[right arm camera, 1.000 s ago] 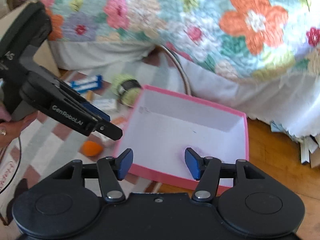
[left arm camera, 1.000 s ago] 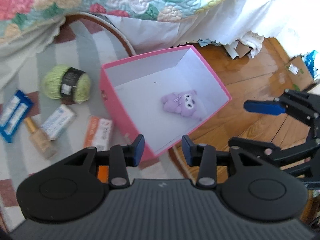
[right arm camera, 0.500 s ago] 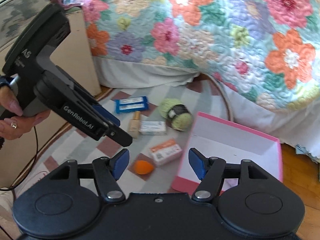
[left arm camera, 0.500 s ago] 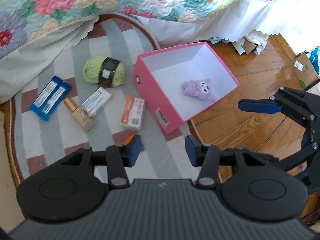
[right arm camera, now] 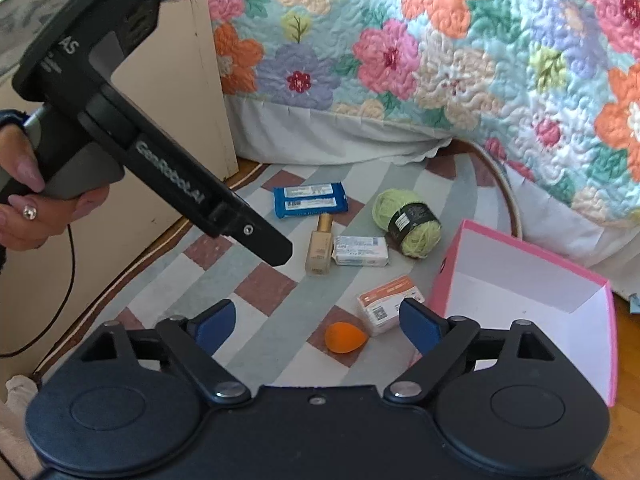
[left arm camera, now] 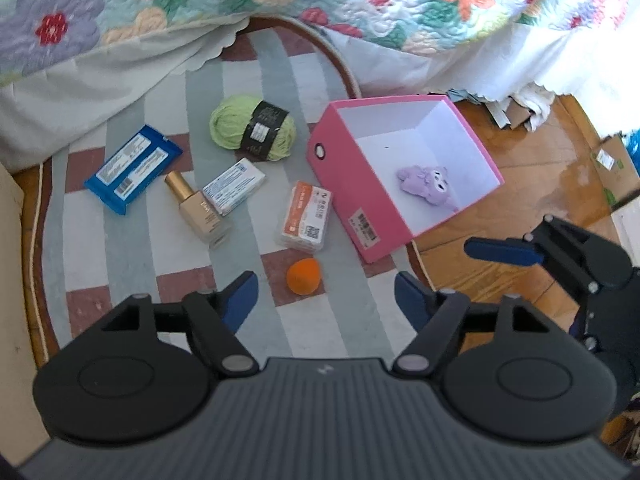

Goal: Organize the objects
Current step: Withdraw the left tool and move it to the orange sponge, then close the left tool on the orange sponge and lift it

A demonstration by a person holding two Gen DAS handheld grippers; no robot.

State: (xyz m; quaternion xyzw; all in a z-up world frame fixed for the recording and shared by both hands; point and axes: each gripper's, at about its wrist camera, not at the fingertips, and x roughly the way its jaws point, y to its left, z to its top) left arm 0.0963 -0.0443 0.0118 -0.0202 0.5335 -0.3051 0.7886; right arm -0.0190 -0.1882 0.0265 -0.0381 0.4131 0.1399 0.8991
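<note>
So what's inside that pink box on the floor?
The pink box holds one small purple plush toy on its white floor. The corner behind its near wall is hidden, so more could sit there.

Both tools (left arm camera: 326, 296) (right arm camera: 316, 322) wide apart, empty

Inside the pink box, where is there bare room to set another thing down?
The pink box holds only the purple plush toy, lying toward its right wall. The white floor behind and left of the toy is bare. The rug left of the box is crowded with items.
</note>
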